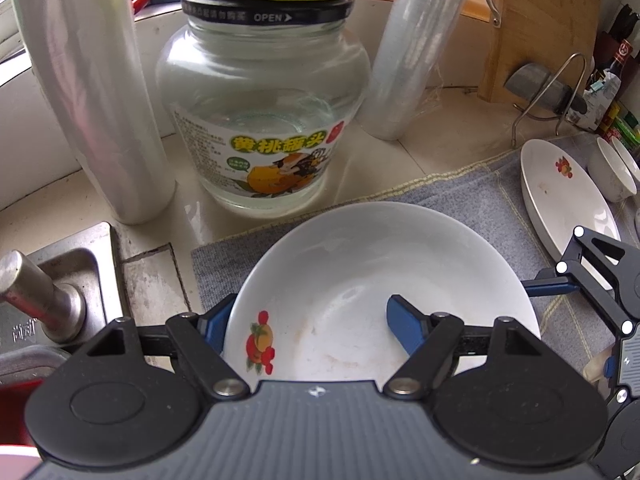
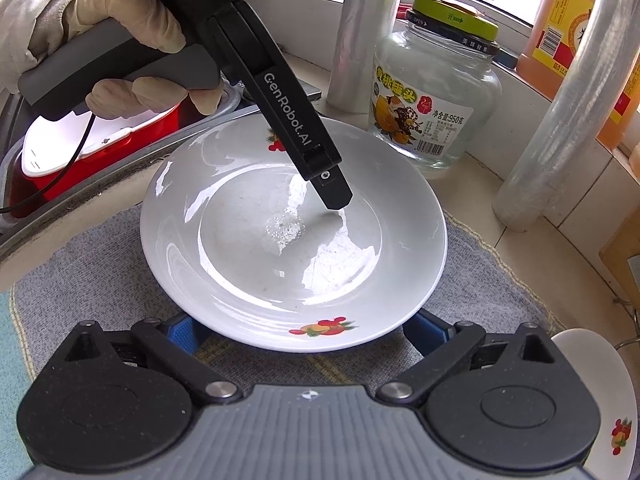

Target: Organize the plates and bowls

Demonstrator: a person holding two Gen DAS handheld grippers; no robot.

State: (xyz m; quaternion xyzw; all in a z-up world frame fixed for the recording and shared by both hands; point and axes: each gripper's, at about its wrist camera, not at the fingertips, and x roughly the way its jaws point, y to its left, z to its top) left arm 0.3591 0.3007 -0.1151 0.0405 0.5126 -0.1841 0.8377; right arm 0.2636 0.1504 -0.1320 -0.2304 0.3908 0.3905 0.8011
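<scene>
A white deep plate with fruit decals rests on a grey mat. My left gripper stands open across its rim. One blue finger is outside the edge, and the other has its tip inside the well. My right gripper is open at the opposite edge, with its blue fingers low on either side of the rim and partly hidden by it. A second matching plate and two small white bowls lie to the right.
A glass jar and two cling-film rolls stand just behind the plate. A wooden board leans at back right. The sink with a red basin is to the left. A gloved hand holds the left gripper.
</scene>
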